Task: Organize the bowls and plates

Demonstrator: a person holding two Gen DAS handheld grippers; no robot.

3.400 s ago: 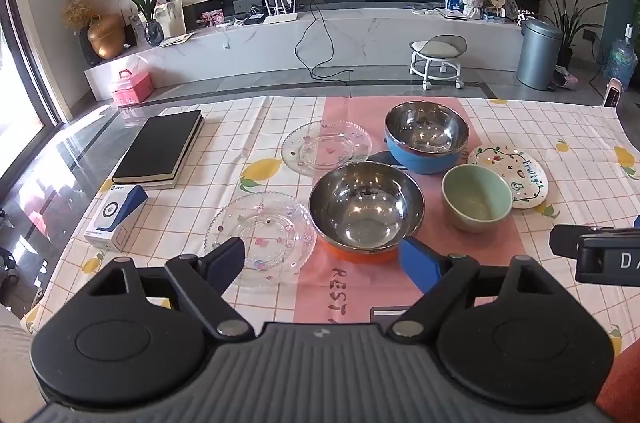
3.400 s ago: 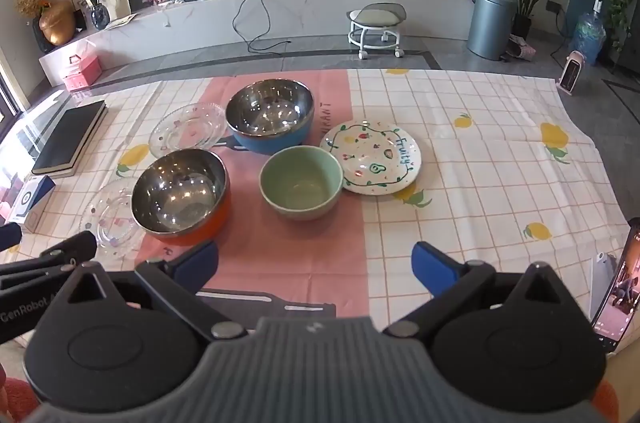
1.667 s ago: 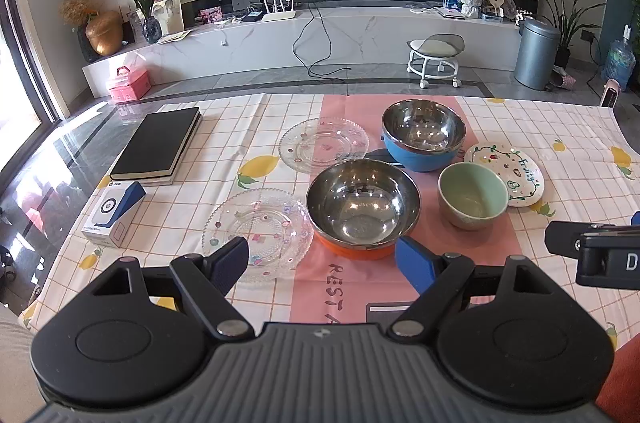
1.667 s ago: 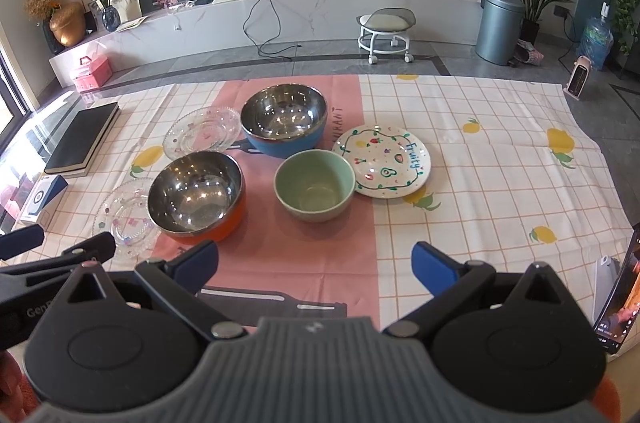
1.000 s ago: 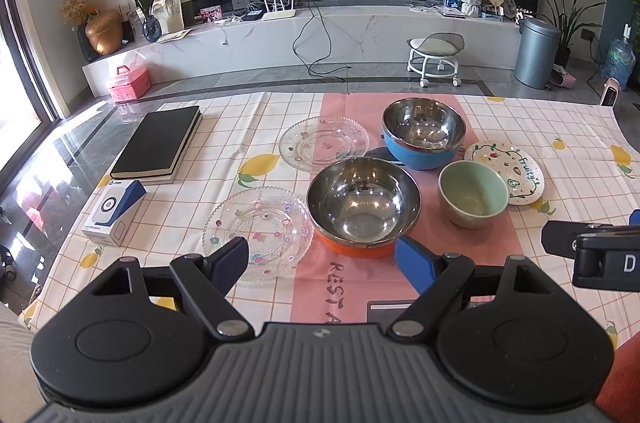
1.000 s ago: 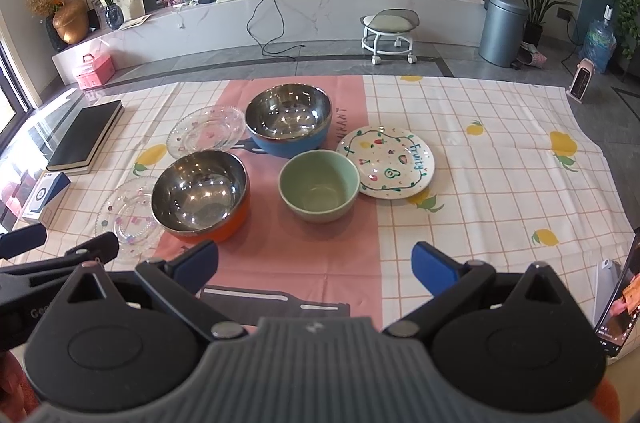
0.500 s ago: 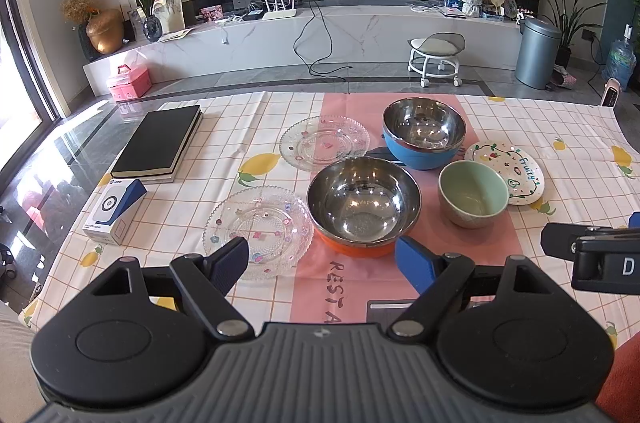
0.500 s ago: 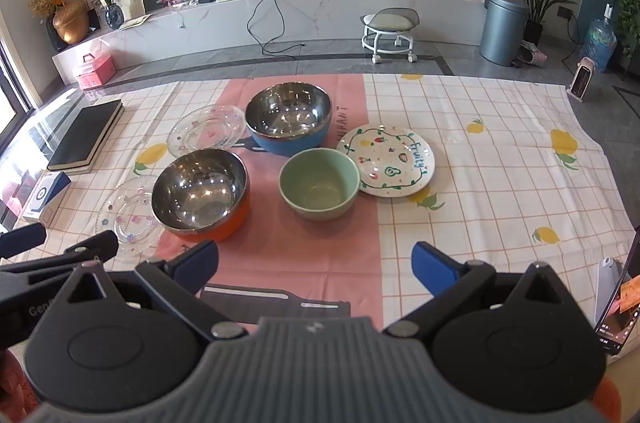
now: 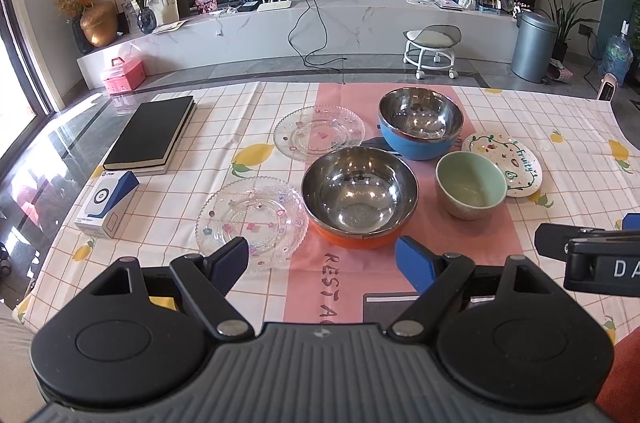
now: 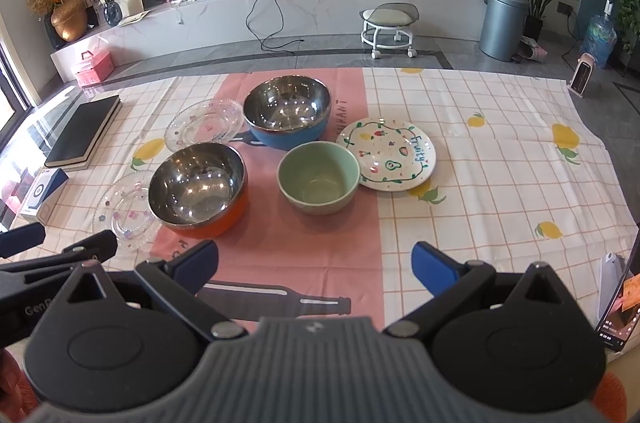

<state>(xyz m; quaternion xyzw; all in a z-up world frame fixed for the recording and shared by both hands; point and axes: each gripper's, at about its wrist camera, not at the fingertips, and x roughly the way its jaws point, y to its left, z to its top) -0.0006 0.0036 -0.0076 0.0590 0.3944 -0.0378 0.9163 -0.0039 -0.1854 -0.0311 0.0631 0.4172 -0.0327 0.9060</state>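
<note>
On the tablecloth stand an orange steel bowl [image 9: 358, 197] [image 10: 198, 185], a blue steel bowl [image 9: 420, 129] [image 10: 286, 111] and a green ceramic bowl [image 9: 470, 189] [image 10: 318, 177]. Two clear glass plates lie left of them, the near glass plate [image 9: 250, 219] [image 10: 124, 209] and the far glass plate [image 9: 318, 131] [image 10: 204, 125]. A white painted plate [image 9: 506, 163] [image 10: 386, 153] lies at the right. My left gripper [image 9: 322, 259] is open, short of the orange bowl and near glass plate. My right gripper [image 10: 316, 265] is open over bare pink cloth, nearer than the green bowl. Both are empty.
A black book [image 9: 154, 133] and a small blue-and-white box [image 9: 106, 203] lie at the table's left. A phone on a stand [image 10: 618, 307] is at the near right edge. The chequered cloth right of the painted plate is bare. The right gripper's side [image 9: 592, 257] shows in the left wrist view.
Both grippers stayed open and nearly still, with only slight drift of the views. No dish has moved.
</note>
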